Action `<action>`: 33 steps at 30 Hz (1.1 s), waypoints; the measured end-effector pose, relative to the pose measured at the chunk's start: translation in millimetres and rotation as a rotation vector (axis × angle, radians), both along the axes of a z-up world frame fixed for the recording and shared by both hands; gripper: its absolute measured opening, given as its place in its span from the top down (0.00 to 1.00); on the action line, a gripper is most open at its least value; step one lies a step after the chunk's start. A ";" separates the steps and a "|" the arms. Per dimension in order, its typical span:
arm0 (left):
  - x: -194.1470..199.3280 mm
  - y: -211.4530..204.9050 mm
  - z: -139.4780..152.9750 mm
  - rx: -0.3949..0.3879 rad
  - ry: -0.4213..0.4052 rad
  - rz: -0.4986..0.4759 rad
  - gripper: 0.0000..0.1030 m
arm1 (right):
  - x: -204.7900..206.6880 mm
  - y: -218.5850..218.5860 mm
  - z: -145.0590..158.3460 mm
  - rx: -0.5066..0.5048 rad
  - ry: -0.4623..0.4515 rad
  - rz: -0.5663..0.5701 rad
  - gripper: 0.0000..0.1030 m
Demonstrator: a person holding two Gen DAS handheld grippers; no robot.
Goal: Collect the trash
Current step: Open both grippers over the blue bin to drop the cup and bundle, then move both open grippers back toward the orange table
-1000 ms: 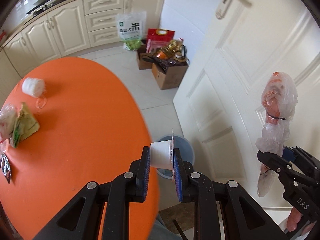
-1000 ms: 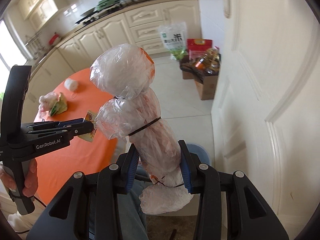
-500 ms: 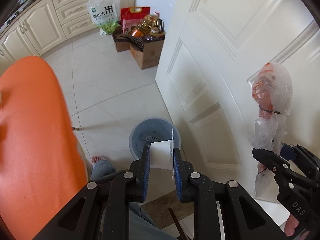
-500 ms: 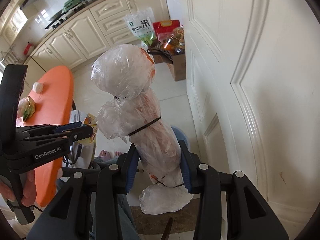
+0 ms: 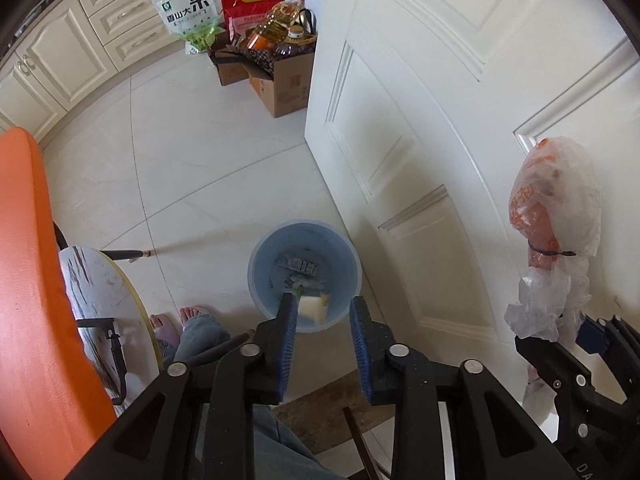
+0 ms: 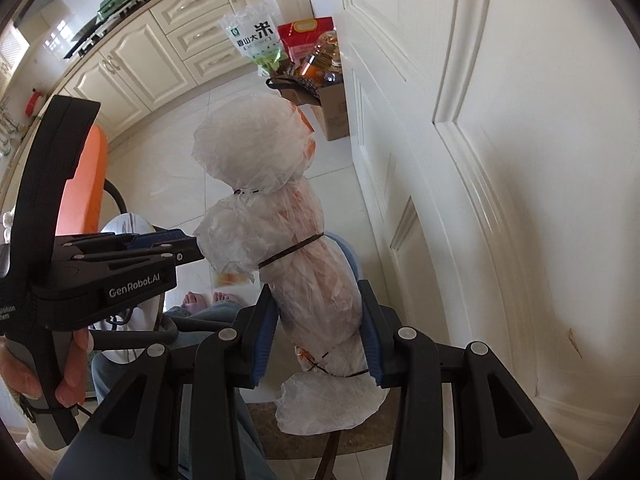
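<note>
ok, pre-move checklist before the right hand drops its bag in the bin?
1. Left gripper open, jaws just opened: ok.
2. Cup clear of the left pads, over the bin: ok.
3. Right gripper clamped on the tied plastic bag: ok.
4. Bag over the bin: cannot tell, it hides most of the rim.
5. Left gripper out of the bag's path: not ok, it hangs over the bin.

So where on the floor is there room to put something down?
The widest bare tiles lie between the orange table, the cabinets and the blue bin. It is crowded by the door, where cardboard boxes and a rice bag stand, and near the person's feet.
</note>
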State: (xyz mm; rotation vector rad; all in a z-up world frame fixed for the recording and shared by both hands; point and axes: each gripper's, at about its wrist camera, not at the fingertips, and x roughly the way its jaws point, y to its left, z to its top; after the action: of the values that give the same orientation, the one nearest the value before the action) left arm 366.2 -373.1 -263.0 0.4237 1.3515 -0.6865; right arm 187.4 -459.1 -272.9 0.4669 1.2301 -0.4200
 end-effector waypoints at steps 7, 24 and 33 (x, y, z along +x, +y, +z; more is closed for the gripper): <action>4.6 11.4 -1.1 0.014 0.005 0.016 0.57 | 7.4 1.2 -7.1 0.017 -0.004 0.005 0.64; 10.7 71.8 27.2 -0.023 -0.042 0.101 0.53 | 44.5 28.5 -16.7 0.051 -0.013 0.077 0.72; 0.5 100.2 52.8 -0.050 -0.046 0.114 0.52 | 38.9 47.5 14.1 0.004 -0.046 0.089 0.58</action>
State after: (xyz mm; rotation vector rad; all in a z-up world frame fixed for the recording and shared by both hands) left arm 366.7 -272.9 -210.3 0.3177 1.3017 -0.6116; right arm 226.3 -411.6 -258.8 0.4207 1.2029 -0.3294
